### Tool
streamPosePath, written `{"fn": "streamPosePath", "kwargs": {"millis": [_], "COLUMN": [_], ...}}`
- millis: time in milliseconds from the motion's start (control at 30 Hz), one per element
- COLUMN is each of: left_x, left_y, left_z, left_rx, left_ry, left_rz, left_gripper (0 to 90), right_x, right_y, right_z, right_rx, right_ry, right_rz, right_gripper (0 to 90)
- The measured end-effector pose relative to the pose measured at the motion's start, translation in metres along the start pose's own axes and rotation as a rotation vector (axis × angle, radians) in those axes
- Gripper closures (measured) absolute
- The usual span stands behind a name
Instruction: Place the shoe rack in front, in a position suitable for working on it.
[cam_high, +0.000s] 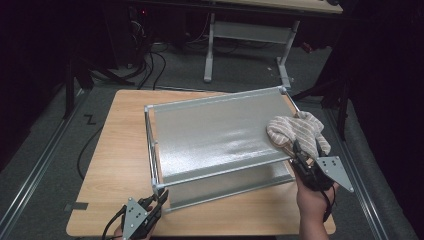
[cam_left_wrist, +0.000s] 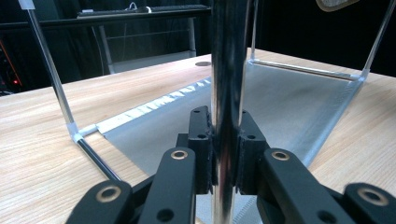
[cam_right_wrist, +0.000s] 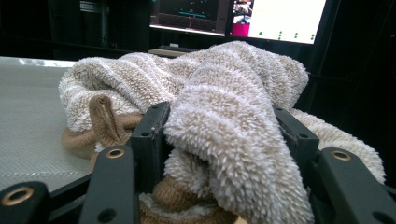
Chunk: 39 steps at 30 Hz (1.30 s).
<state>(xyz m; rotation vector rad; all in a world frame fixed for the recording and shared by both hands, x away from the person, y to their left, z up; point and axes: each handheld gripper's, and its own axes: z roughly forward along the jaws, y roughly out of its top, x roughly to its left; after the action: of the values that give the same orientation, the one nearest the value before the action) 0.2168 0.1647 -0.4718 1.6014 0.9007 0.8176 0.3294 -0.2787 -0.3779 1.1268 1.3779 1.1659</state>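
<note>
Left gripper (cam_left_wrist: 223, 154) jaws pinch the rack's near corner post (cam_left_wrist: 227, 70) to steady it, right gripper (cam_right_wrist: 224, 140) jaws clamp the bunched towel (cam_right_wrist: 219, 88) on the rack's top shelf (cam_high: 215, 132) — wiping step, next needs a flat sweep across.

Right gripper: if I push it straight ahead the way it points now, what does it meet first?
The right gripper is already shut on the towel, so that bunched cloth leads. It would likely slide over the shelf top; nothing else stands on that panel in the high view, though depth is uncertain.
</note>
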Motion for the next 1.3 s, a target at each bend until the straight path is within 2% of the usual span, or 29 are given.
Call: {"fn": "streamPosePath", "kwargs": {"millis": [100, 233, 367, 500, 667, 767, 900, 1133, 1300], "left_x": [0.000, 0.000, -0.002, -0.002, -0.004, -0.009, -0.017, -0.027, -0.033], "left_y": [0.000, 0.000, 0.000, 0.000, 0.001, 0.001, 0.002, 0.004, 0.005], "left_z": [0.000, 0.000, 0.000, 0.001, 0.002, 0.003, 0.007, 0.013, 0.016], "left_rx": [0.000, 0.000, -0.001, -0.003, -0.005, -0.005, -0.010, -0.012, -0.014], "left_ry": [-0.002, -0.008, -0.008, -0.013, -0.019, -0.032, -0.050, -0.086, -0.108], "left_rz": [-0.003, -0.004, -0.014, -0.007, -0.012, 0.005, 0.025, 0.052, 0.051], "left_gripper": [79.9, 79.9, 79.9, 79.9, 79.9, 79.9, 79.6, 79.4, 79.4], "right_x": [0.000, 0.005, 0.019, 0.038, 0.054, 0.063, 0.083, 0.128, 0.157], "right_y": [0.000, 0.002, 0.003, 0.007, 0.009, 0.010, 0.012, 0.016, 0.018], "right_z": [0.000, -0.001, -0.003, -0.008, -0.012, -0.014, -0.020, -0.033, -0.040], "right_rx": [0.000, 0.011, 0.010, 0.014, 0.016, 0.013, 0.009, -0.009, -0.016], "right_ry": [0.003, 0.033, 0.081, 0.140, 0.187, 0.231, 0.294, 0.424, 0.506], "right_rz": [0.010, 0.017, 0.001, -0.006, -0.007, -0.006, -0.031, -0.072, -0.093], "right_gripper": [45.7, 46.0, 46.1, 45.9, 45.6, 46.1, 46.3, 46.6, 47.2]}}
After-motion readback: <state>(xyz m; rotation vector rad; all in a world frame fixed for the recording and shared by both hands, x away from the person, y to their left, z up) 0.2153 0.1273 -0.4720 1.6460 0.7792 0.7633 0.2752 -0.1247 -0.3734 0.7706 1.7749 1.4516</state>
